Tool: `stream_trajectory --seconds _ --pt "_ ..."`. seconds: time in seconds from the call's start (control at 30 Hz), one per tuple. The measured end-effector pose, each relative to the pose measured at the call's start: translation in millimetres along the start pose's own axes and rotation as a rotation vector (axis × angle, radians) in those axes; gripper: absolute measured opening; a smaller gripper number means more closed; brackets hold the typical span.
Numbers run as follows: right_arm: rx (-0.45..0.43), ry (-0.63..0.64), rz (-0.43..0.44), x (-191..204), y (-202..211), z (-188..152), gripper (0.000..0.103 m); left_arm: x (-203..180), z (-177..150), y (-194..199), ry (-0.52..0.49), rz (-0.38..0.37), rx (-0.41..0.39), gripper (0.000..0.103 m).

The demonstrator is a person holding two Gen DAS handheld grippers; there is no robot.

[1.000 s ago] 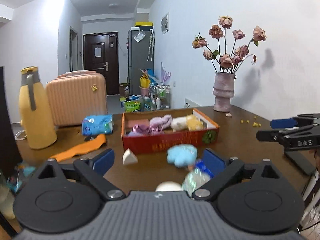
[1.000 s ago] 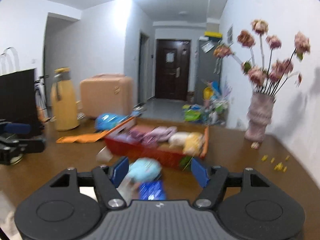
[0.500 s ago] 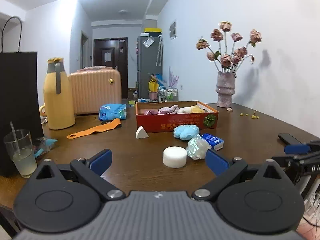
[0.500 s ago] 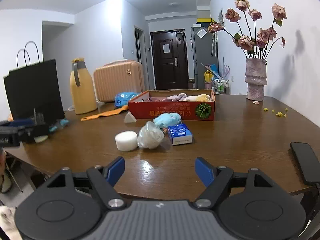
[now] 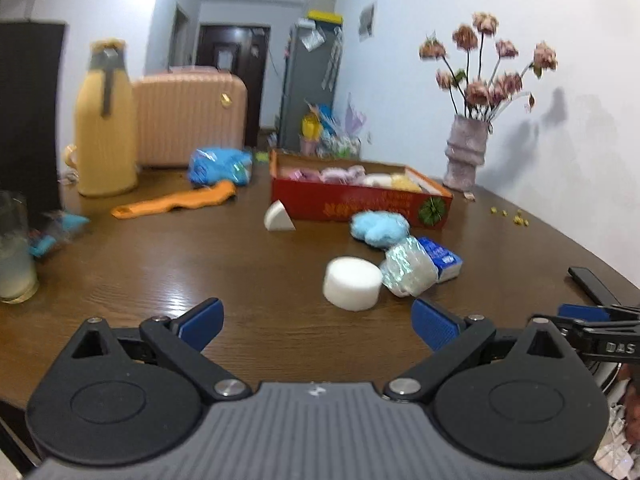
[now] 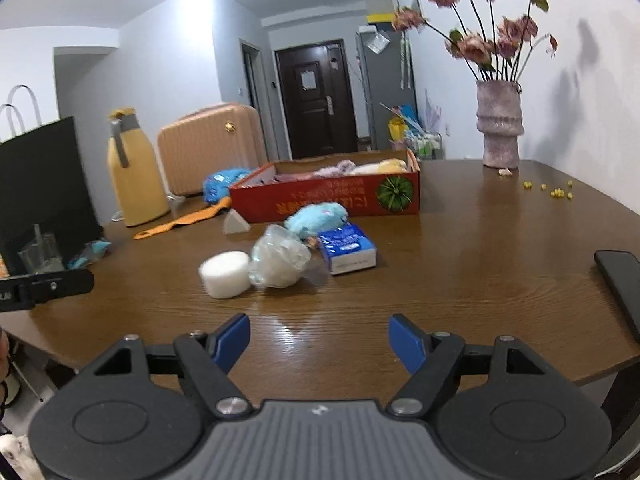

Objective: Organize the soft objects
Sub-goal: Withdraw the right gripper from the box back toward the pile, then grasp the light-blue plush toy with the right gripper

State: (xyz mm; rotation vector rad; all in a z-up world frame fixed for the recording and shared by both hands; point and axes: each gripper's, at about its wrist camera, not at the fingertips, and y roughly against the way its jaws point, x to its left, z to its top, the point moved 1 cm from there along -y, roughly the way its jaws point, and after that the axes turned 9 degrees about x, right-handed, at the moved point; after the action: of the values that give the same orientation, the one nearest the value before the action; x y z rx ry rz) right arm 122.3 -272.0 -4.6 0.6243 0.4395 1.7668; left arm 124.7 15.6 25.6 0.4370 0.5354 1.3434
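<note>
Glass: a clear drinking glass (image 5: 14, 254) with pale juice stands at the far left edge of the brown wooden table (image 5: 200, 272).
Bag: a tall black paper bag (image 6: 42, 184) stands behind the glass.
Jug: a tall yellow jug with a grey lid (image 5: 105, 124) stands near the back of the table, just beside a peach-pink suitcase with ridges (image 5: 190, 116).
Orange thing: a long, flat orange strip (image 5: 176, 200) lies in front of the jug, and a crinkly blue packet (image 5: 220, 164) sits behind its right end.
Left gripper: the left gripper (image 5: 316, 324) has its blue pads spread very wide, with nothing between them, only bare table.
White wedge: a small white foam wedge (image 5: 278, 218) sits just in front of the box.
Box: a flat red cardboard box (image 5: 360, 204) holds pink, white and yellow soft things.
Soft pile: a round white foam puck (image 5: 352, 282) touches a soft ball in shiny clear wrap (image 5: 408, 270). A fluffy light blue toy (image 5: 380, 228) lies just behind, by the box. A small blue and white tissue pack (image 6: 347, 249) lies beside the wrapped ball.
Right gripper: the right gripper (image 6: 320, 342) hangs over the near edge of the table, its pads fairly wide apart, holding nothing.
Vase: a bumpy pink-grey vase of dried pink roses (image 6: 500, 124) stands at the back right.
Phone: a flat black phone (image 6: 618, 284) lies at the right edge.
</note>
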Motion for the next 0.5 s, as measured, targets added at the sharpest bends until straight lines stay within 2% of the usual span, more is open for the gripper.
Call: stream_trajectory --seconds 0.17,0.37,0.43,0.5 --pt "0.024 -0.038 -0.026 -13 -39 20 0.073 -14 18 -41 -0.047 -0.037 0.034 0.102" --pt "0.036 -0.053 -0.008 -24 -79 57 0.071 -15 56 -90 0.025 -0.104 0.064 0.102" --pt "0.043 -0.054 0.008 -28 -93 73 0.068 -13 73 -113 0.045 -0.112 0.083 0.099" --pt "0.049 -0.050 0.024 -31 -111 90 0.064 -10 89 -136 0.065 -0.116 0.113 0.089"
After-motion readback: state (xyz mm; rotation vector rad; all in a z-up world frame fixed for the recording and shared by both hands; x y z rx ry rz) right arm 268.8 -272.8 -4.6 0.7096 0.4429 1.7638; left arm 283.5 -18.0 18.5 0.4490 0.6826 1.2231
